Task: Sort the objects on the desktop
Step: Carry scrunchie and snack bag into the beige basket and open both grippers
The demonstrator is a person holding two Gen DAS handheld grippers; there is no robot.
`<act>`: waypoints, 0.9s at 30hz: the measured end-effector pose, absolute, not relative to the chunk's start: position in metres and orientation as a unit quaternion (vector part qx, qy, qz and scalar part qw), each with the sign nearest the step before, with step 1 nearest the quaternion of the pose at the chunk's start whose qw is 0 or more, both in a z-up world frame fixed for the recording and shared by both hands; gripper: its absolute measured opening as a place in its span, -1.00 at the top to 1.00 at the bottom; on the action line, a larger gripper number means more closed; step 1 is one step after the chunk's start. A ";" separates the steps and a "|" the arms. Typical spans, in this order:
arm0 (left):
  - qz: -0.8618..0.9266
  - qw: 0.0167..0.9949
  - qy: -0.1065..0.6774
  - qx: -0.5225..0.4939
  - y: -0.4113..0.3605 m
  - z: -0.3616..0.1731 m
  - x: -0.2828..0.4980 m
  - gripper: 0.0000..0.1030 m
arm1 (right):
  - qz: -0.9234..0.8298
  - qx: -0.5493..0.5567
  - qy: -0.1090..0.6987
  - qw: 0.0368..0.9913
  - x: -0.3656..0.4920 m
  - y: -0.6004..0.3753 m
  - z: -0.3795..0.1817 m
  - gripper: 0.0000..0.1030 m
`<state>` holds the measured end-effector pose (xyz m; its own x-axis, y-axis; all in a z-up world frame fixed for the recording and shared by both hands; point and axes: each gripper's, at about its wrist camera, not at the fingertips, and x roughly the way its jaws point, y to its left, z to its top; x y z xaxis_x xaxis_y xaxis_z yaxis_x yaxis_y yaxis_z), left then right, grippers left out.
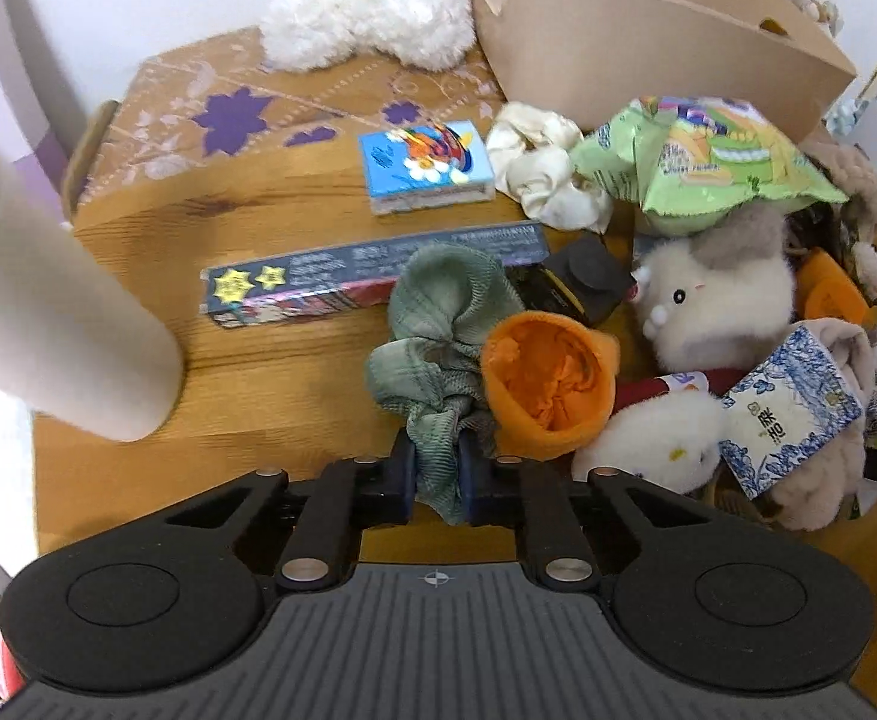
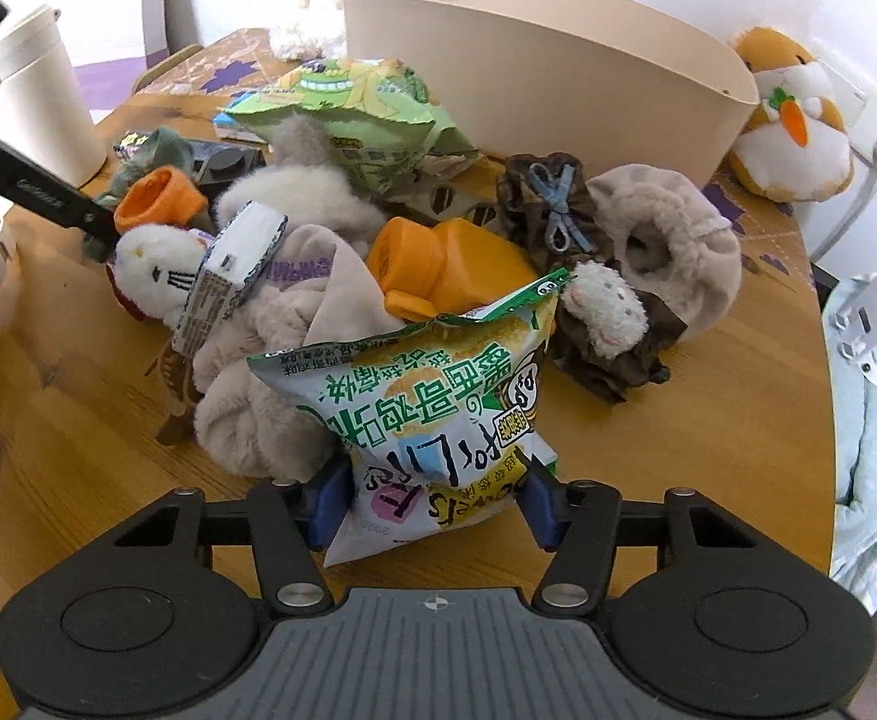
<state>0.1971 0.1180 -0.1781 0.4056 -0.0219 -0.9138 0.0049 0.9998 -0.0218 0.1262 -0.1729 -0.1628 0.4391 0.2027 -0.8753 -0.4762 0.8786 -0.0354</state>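
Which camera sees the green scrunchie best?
The left wrist view: the green scrunchie sits up close, pinched between the left gripper pads. The right wrist view shows only a small bit of it far off, behind the orange cloth cup.

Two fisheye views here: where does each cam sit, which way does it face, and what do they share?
Left wrist: sits on the left tool, angled steeply down over the wooden table; its own black frame and blue pads show, shut on a green scrunchie.
Right wrist: sits on the right tool, also steeply down; its pads bracket a white-green snack bag, and the left tool's black arm enters from the left.
Shared: beige bin, orange sock, blue-patterned box.
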 end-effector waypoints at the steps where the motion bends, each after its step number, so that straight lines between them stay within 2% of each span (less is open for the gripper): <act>1: -0.006 0.841 0.541 -0.007 0.120 -0.174 0.194 0.75 | 0.202 -0.138 0.488 0.838 0.125 -0.175 -0.161 -0.06; 13: 0.010 0.869 0.496 -0.003 0.126 -0.124 0.172 0.75 | 0.187 -0.127 0.452 0.863 0.123 -0.185 -0.128 0.04; 27: -0.031 0.907 0.421 0.013 0.093 -0.058 0.217 0.75 | 0.155 -0.125 0.383 0.902 0.157 -0.207 -0.074 0.05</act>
